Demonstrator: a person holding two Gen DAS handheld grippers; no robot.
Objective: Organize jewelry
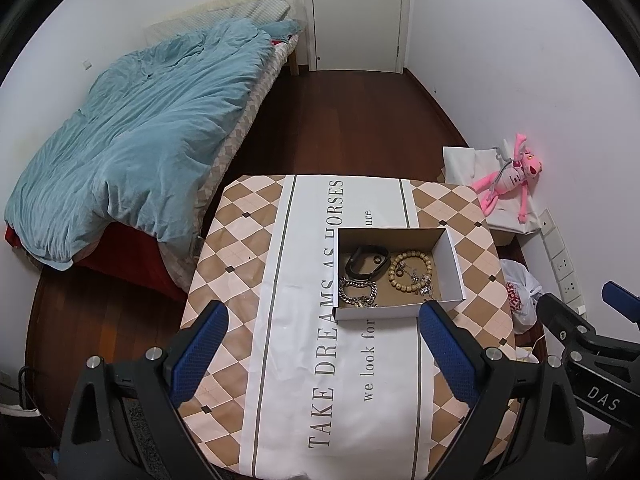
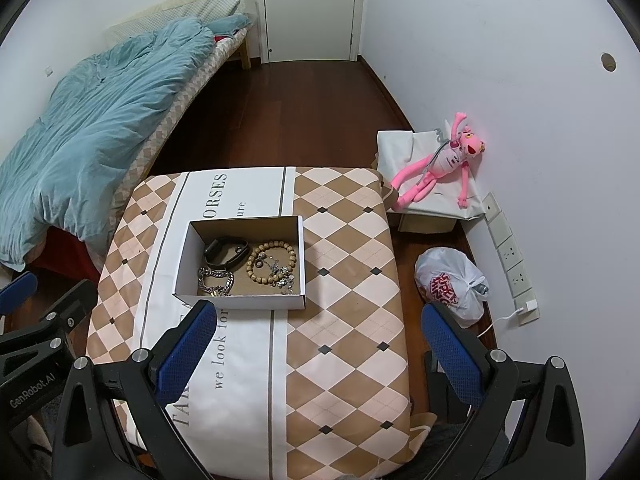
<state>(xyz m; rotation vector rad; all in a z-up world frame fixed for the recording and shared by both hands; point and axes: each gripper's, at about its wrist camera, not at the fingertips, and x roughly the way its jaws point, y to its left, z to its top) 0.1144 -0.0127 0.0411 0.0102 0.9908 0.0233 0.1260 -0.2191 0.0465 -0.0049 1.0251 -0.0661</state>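
- The cardboard box (image 2: 240,264) sits open on the desk (image 2: 344,280), holding a black band (image 2: 224,252), a wooden bead bracelet (image 2: 272,262) and a silver chain bracelet (image 2: 216,280).
- Left tongs (image 1: 322,340) are spread apart and empty, just before the box.
- Right tongs (image 2: 318,344) are likewise released, gripping nothing.
- Only the right view shows the knotted plastic bag (image 2: 452,284) whole; a pink plush toy (image 2: 440,164) lies beyond.

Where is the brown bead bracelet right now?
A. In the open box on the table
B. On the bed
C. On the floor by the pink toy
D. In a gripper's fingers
A: the bead bracelet lies inside the open box next to a black band and a silver chain, and both grippers are open and hold nothing.
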